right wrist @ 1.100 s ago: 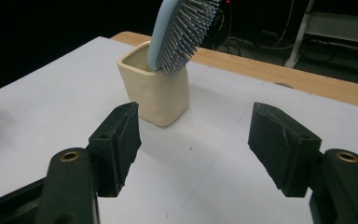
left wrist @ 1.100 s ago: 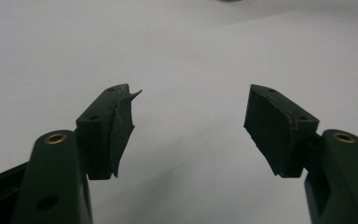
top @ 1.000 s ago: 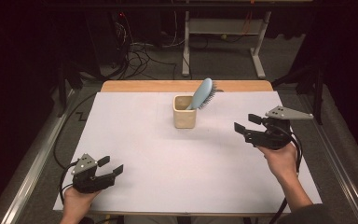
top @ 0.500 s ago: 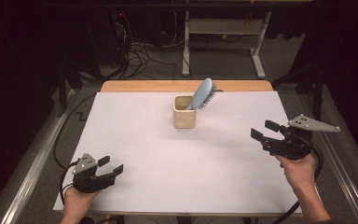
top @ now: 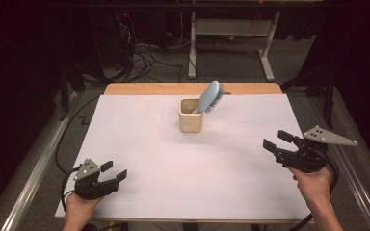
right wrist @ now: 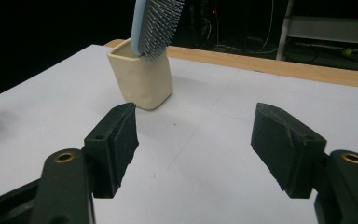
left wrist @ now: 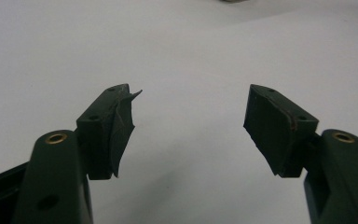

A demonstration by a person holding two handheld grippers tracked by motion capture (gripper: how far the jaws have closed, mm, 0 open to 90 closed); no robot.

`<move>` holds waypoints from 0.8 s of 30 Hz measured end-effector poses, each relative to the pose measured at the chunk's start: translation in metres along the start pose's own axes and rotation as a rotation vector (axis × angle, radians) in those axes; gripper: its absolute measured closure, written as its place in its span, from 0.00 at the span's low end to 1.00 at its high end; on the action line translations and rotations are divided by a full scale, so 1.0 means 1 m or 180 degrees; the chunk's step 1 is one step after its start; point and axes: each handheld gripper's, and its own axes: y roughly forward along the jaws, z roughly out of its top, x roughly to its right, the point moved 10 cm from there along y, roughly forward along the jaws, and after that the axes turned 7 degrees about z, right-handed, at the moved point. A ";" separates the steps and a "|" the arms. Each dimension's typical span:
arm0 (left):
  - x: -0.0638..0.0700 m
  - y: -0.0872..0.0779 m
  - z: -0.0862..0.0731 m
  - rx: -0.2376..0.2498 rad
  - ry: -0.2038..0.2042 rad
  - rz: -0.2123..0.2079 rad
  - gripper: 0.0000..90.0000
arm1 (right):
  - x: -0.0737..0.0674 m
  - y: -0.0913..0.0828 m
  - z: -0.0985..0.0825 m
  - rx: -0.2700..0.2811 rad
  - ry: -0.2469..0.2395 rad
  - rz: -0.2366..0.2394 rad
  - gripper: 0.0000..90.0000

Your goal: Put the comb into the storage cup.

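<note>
A cream square cup (top: 191,115) stands on the white table sheet (top: 173,183), toward the back middle. A light blue hairbrush (top: 208,96) leans in it, head up, bristles to the right. My right gripper (top: 275,140) hovers at the table's right edge, open and with nothing in it, aimed left toward the cup. From the right gripper view the cup (right wrist: 142,86) and the brush (right wrist: 156,23) sit well beyond my open right gripper (right wrist: 196,135). My left gripper (top: 114,171) rests low at the front left corner, open. In its own view the left gripper (left wrist: 191,121) has only bare sheet between its jaws.
A wooden strip (top: 173,88) runs along the table's far edge. Behind it, cables (top: 144,57) lie on the dark floor beside a white metal frame (top: 231,29). Metal rails (top: 33,173) border the table on both sides.
My right gripper has drawn back from near the cup toward the right front edge of the table and sunk slightly. The left gripper, cup and brush have stayed put.
</note>
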 end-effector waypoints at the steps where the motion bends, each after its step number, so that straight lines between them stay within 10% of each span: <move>1: 0.000 0.000 0.000 -0.0007 -0.0001 -0.0001 0.37 | 0.000 -0.001 0.000 -0.0001 -0.0001 -0.0005 0.35; 24: -0.003 -0.001 0.000 0.0007 -0.0042 0.0040 0.37 | 0.009 -0.019 -0.033 0.0027 0.0148 -0.0068 0.35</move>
